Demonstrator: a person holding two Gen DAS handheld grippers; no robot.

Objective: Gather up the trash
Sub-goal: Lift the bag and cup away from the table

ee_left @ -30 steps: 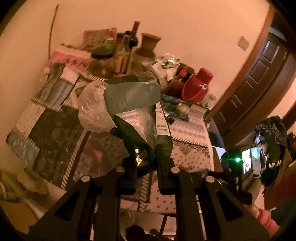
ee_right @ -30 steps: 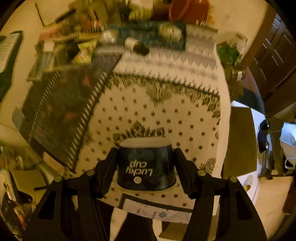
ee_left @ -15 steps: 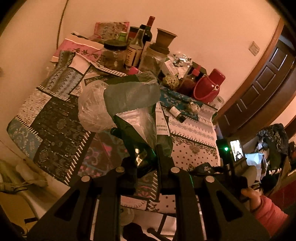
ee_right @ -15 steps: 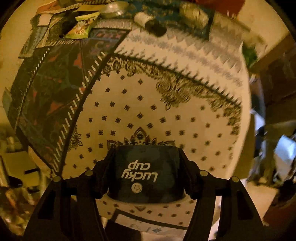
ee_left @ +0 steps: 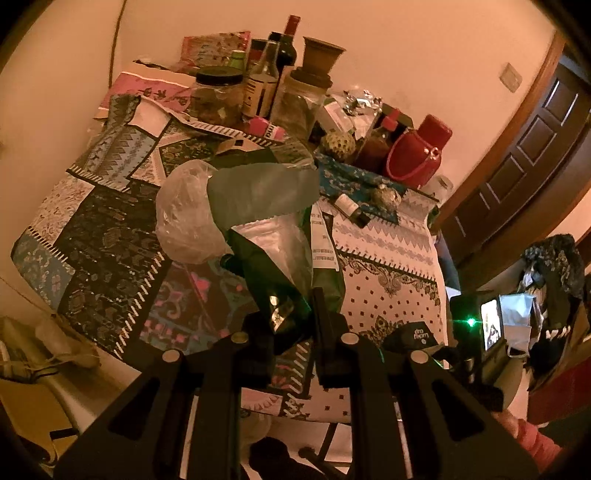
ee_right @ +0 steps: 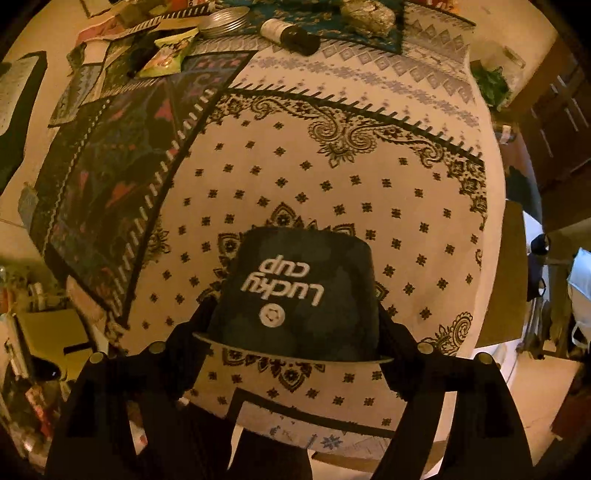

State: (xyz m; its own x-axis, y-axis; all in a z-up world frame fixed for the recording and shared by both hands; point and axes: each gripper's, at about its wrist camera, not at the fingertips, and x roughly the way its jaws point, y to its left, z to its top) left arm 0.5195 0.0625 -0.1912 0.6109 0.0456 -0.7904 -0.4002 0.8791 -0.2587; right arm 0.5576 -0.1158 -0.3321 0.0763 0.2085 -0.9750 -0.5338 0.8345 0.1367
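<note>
My left gripper (ee_left: 291, 314) is shut on a bundle of trash (ee_left: 258, 221): dark green wrappers, a clear plastic bag and a paper receipt, held up above the table. My right gripper (ee_right: 295, 314) is shut on a dark paper cup (ee_right: 295, 299) printed "Lucky cup", held upside down just above the white patterned tablecloth (ee_right: 332, 177). The cup also shows in the left wrist view (ee_left: 413, 334), low at the right. A yellow-green snack wrapper (ee_right: 170, 51) lies on the cloth at the far left.
Bottles and jars (ee_left: 258, 88), a red flask (ee_left: 417, 155) and a foil ball (ee_left: 386, 197) crowd the table's far side. A small dark bottle (ee_right: 288, 33) lies on its side. A wooden door (ee_left: 535, 155) stands at the right.
The right gripper has tilted down and moved closer over the white cloth with the cup. The left gripper has shifted back a little, still holding the trash bundle.
</note>
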